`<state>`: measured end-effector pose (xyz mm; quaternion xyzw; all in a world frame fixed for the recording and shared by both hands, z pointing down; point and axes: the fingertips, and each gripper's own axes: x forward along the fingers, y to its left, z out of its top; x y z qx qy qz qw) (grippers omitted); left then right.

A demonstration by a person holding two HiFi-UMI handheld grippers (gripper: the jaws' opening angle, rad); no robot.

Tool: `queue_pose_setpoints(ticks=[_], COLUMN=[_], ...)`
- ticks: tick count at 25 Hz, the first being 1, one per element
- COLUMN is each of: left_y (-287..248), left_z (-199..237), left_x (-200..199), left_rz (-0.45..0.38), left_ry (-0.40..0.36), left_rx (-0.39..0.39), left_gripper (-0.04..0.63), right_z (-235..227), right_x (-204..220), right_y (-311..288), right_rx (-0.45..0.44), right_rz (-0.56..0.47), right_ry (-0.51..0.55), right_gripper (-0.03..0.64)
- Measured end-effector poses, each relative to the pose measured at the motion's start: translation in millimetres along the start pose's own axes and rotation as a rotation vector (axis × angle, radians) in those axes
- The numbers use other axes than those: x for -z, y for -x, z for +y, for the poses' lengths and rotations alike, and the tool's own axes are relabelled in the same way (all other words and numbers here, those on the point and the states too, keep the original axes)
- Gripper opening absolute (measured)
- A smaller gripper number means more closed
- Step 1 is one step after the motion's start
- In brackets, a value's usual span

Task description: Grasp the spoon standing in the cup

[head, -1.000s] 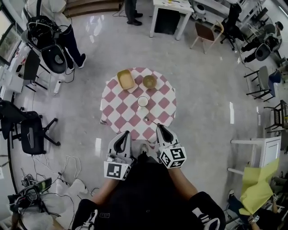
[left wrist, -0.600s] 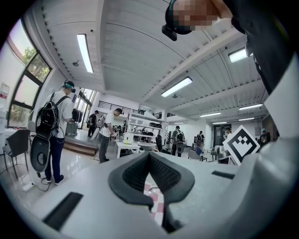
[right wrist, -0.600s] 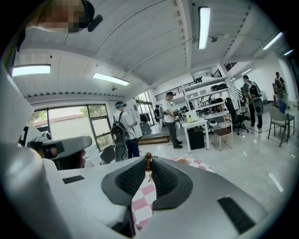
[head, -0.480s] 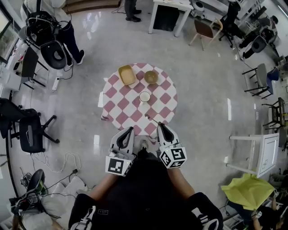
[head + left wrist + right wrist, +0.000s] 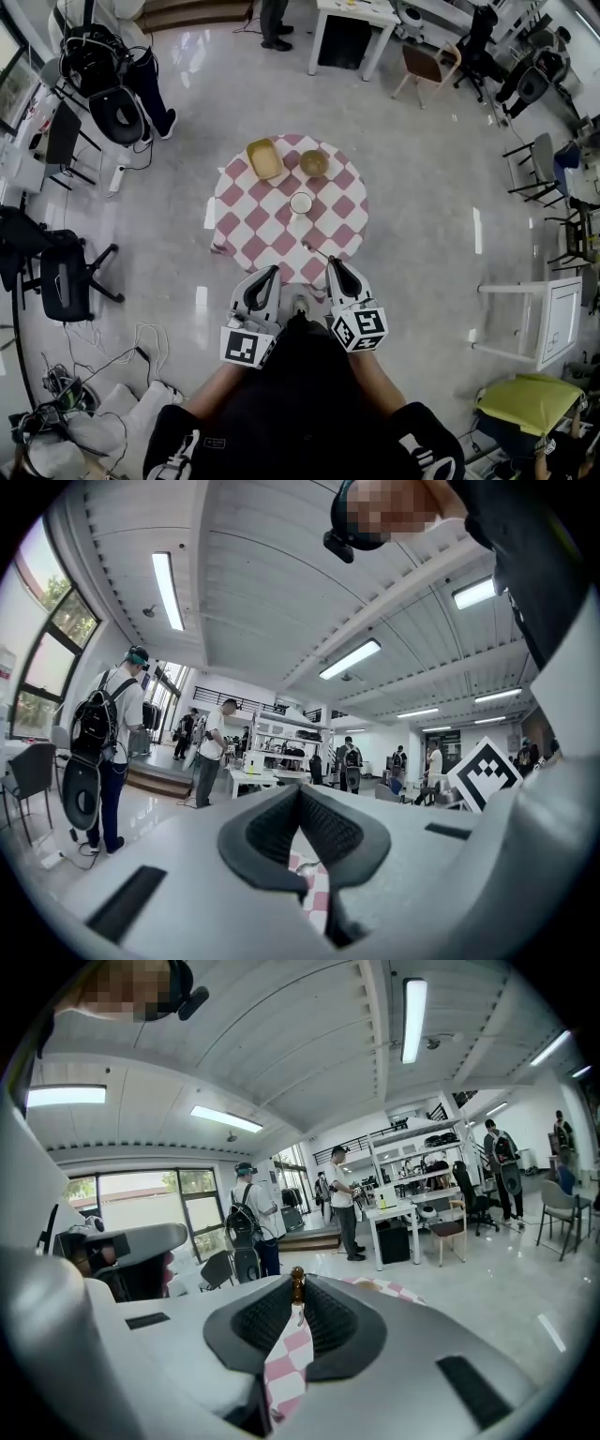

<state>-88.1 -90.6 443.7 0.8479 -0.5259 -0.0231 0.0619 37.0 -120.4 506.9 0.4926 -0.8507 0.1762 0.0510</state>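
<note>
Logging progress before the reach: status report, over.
Left gripper and right gripper both shut, empty, at the near edge of the red-and-white checkered round table. Brown-handled spoon upright in white cup, untouched. Small utensil lies between.

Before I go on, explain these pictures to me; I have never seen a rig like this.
No robot here: a person holds hand tongs, the left tongs and right tongs. The head view looks down from the person's head; the other two views look along each tongs from cameras riding on them. Ahead stands a round checkered table bearing a cup, a bowl, a yellow tray and, nearer, a thin utensil, perhaps a spoon. Both tongs are closed on nothing.
</note>
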Motion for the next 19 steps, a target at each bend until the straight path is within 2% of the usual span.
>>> queue_pose_setpoints(ticks=[19], left_y=[3], left_z=[-15], left_x=[0], left_rz=[-0.007], left_ry=[0.005], left_rx=[-0.006], left_gripper=[0.008], right_z=[-2], right_x=[1], right_y=[13], right_rx=[-0.008], right_rz=[-0.007], right_ry=[0.01], right_gripper=[0.057])
